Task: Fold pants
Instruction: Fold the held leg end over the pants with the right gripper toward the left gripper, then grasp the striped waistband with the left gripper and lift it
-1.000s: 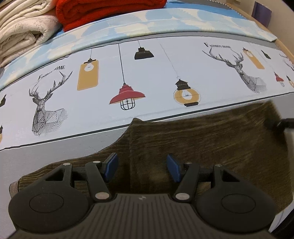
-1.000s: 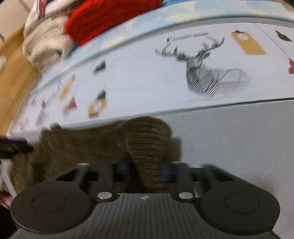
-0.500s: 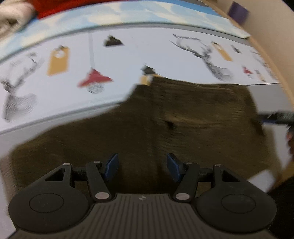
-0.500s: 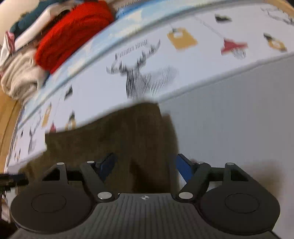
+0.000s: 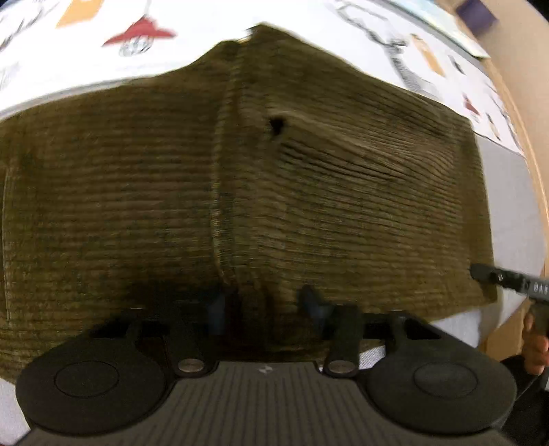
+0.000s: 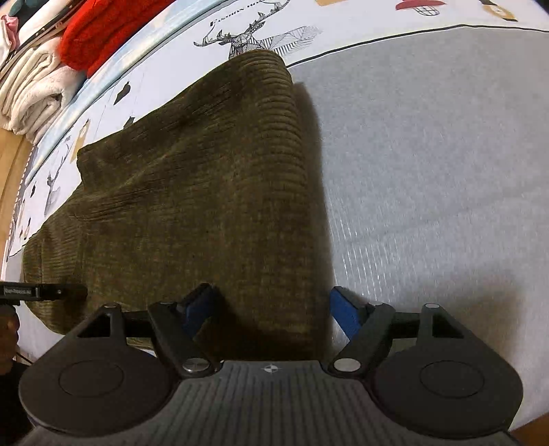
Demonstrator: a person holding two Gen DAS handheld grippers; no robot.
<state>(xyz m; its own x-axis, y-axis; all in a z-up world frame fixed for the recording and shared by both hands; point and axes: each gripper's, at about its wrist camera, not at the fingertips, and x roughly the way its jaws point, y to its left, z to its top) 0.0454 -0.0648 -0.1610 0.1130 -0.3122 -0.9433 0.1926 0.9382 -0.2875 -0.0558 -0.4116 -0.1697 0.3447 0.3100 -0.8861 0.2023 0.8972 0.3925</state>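
Pants blurred, near edge hidden behind left gripper

Pants on bedspread, folded blankets behind

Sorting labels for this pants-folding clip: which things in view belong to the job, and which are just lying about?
Part of the job:
- olive corduroy pants
- left gripper, jaws just closing around a ridge of the fabric
- right gripper, jaws apart over the pants' edge

Lying about:
- red knit
- cream blankets
- deer-and-lamp printed sheet
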